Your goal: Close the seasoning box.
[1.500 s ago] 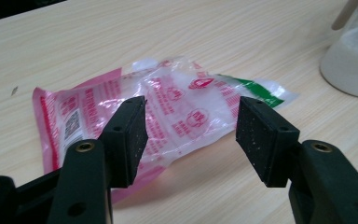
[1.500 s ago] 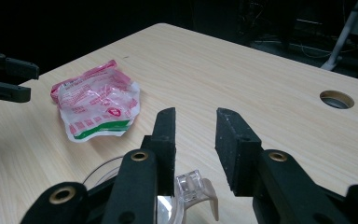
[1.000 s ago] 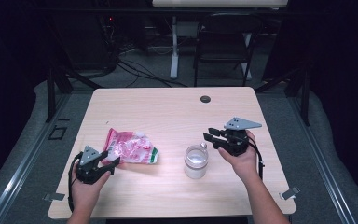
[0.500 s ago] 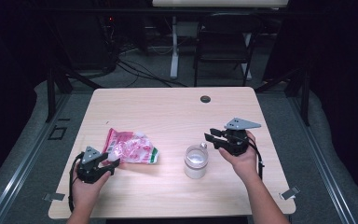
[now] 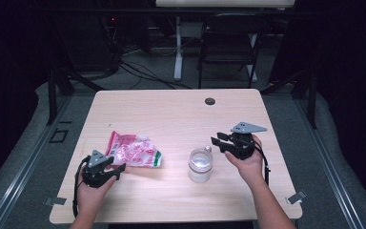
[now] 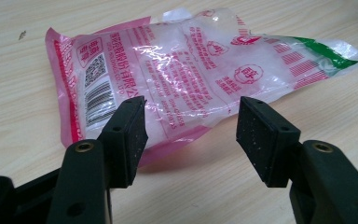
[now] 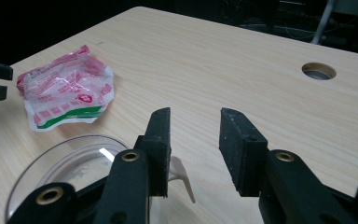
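Observation:
A crumpled pink and clear plastic bag [image 5: 133, 151] with a green corner lies on the wooden table [image 5: 171, 119], left of centre. My left gripper [image 5: 119, 167] rests just in front of it. Its jaws stand open at the bag's [image 6: 182, 79] near edge, and the pads do not press on it. A clear lidded jar [image 5: 201, 164] stands right of centre. My right gripper [image 5: 217, 141] hovers beside the jar's upper right. Its jaws have just been opening, with nothing between them. In the right gripper view the jar's lid [image 7: 70, 163] and white tab lie below the left jaw.
A round cable hole [image 5: 210, 101] sits near the table's far edge. Beyond the table are a dark chair [image 5: 228, 52] and cables on the floor. Bare wood spreads across the table's far half.

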A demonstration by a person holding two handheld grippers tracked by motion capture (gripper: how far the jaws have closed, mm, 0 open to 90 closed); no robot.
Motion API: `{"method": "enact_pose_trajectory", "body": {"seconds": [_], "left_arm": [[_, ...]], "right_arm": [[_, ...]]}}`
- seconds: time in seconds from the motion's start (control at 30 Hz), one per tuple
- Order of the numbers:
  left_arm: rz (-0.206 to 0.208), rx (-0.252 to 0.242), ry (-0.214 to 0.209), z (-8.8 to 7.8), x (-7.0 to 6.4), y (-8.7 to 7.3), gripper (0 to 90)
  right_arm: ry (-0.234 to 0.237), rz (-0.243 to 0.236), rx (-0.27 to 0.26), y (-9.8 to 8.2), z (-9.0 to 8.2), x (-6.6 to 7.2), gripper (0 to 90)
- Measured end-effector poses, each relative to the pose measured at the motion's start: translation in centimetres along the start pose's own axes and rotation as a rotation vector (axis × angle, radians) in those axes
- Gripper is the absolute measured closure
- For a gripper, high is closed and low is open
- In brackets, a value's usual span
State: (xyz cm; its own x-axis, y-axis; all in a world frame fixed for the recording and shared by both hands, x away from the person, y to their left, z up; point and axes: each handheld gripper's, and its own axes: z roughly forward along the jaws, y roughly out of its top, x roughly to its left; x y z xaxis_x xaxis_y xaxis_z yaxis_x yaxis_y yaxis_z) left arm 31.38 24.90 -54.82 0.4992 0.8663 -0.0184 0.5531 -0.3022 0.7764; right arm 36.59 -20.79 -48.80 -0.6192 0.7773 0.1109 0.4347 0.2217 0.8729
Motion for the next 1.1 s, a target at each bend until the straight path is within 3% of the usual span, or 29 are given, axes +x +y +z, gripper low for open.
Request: {"method": "enact_pose_trajectory", "body": {"seconds": [0.63, 1.03, 1.1], "left_arm": [[0.054, 0.012, -0.017, 0.6, -0.9, 0.2, 42.1], [0.055, 0.014, -0.018, 0.6, -0.9, 0.2, 41.8], [0.050, 0.007, -0.012, 0.5, -0.7, 0.3, 41.8]], "right_arm": [[-0.045, 0.031, 0.040, -1.4, 1.4, -0.6, 57.4], [-0.074, 0.052, 0.092, -1.9, 2.1, -1.1, 48.4], [-0.085, 0.056, 0.123, -2.1, 2.3, -1.3, 47.3]]}}
